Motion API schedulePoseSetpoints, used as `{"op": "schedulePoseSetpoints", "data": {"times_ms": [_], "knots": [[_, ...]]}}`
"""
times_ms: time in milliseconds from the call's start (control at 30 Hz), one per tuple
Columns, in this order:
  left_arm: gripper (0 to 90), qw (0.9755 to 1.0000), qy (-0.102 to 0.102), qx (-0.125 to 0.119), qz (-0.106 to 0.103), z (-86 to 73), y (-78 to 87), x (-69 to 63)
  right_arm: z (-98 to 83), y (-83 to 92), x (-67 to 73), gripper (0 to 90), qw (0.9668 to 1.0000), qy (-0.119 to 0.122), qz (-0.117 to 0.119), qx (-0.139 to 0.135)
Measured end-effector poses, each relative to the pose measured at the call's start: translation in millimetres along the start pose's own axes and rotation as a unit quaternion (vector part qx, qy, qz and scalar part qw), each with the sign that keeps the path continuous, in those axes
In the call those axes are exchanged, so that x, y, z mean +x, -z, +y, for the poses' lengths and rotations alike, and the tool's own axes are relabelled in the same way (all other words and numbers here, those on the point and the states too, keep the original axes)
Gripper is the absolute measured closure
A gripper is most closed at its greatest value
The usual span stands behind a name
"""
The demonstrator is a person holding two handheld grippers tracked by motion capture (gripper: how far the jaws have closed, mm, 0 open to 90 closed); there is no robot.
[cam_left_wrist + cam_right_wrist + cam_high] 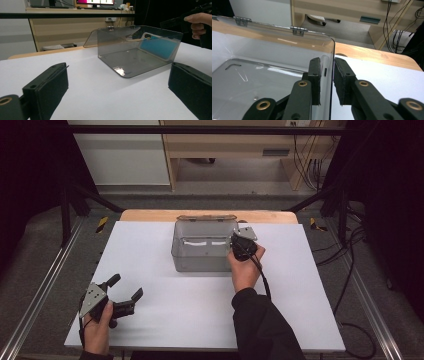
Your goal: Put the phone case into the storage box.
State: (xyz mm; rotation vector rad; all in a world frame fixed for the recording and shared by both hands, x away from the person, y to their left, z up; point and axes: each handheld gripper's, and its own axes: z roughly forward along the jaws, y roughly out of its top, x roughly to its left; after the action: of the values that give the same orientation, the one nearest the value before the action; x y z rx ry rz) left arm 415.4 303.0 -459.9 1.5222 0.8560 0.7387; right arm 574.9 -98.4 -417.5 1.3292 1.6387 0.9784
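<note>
box: clear smoky box (204,251) mid-counter (165,315), lid flipped back
right claw (332,80): pinching the box's right wall
left claw (126,293): spread wide, idle near the counter's front-left corner
progress: wall gripped, moving it looks left to do

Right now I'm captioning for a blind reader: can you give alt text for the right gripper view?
The right claw is shut on the side wall of a clear smoky plastic box, one jaw inside and one outside. The box's hinged lid is open at the back, above a white tabletop.
</note>
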Motion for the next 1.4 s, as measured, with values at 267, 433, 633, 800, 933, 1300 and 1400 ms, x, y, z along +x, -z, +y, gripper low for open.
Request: {"op": "schedulePoseSetpoints", "data": {"times_ms": [267, 433, 633, 800, 933, 1300, 1400], "knots": [[2.5, 1.0, 0.0, 0.0, 0.0, 0.1, 0.2, 0.3, 0.7, 1.0, 0.5, 75.7, 1.0, -0.001, 0.003, -0.004], [2.5, 1.0, 0.0, 0.0, 0.0, 0.1, 0.2, 0.1, 1.4, 2.3, 0.6, 74.2, 1.0, -0.004, 0.006, -0.007], [2.5, 1.0, 0.0, 0.0, 0.0, 0.0, 0.1, 0.3, 2.9, 4.3, 0.6, 71.2, 0.9998, -0.007, 0.01, -0.014], [2.5, 1.0, 0.0, 0.0, 0.0, 0.1, 0.1, 0.2, 3.8, 5.8, 0.1, 67.8, 0.9997, -0.01, 0.013, -0.018], [2.5, 1.0, 0.0, -0.001, 0.0, 0.1, 0.1, 0.1, 4.7, 6.9, 0.2, 63.2, 0.9996, -0.014, 0.014, -0.022], [2.5, 1.0, 0.001, 0.0, -0.001, 0.1, 0.0, 0.0, 6.5, 8.0, -3.5, 45.9, 0.9986, -0.036, 0.031, -0.022], [2.5, 1.0, 0.002, 0.0, -0.001, 0.0, -0.1, 0.0, 6.7, 7.5, -5.1, 40.0, 0.9982, -0.041, 0.039, -0.018]]}}
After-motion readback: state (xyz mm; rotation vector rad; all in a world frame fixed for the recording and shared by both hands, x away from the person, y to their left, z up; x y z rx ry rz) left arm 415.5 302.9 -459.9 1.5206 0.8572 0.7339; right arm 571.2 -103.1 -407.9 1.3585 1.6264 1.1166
